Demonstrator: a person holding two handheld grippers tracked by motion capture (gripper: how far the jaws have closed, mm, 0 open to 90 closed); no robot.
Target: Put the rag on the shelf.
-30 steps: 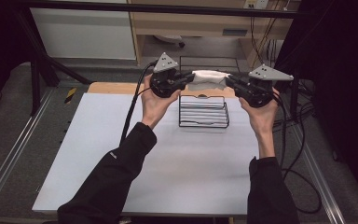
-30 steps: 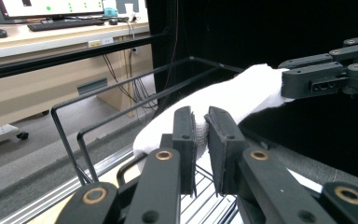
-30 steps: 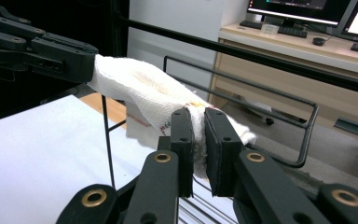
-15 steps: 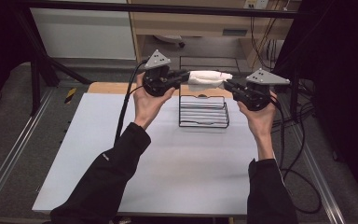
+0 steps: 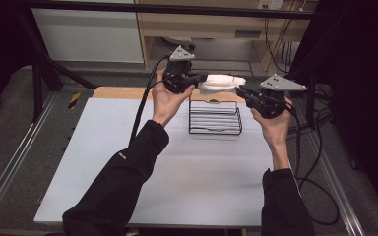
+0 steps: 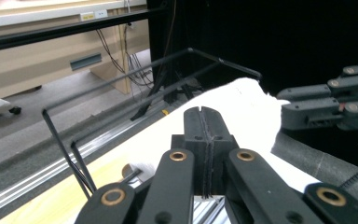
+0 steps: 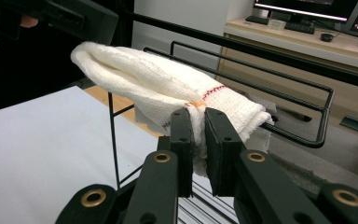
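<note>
White terry cloth (image 5: 220, 81) hangs stretched above my black wire rack (image 5: 215, 118) at the table's (image 5: 103, 162) far edge, my left gripper (image 5: 200, 80) having just clamped fully down on one end while my right gripper (image 5: 242, 90) pinches the other end between its pads.

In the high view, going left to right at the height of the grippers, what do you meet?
Left gripper → white cloth, held up above the black wire rack → right gripper.
</note>
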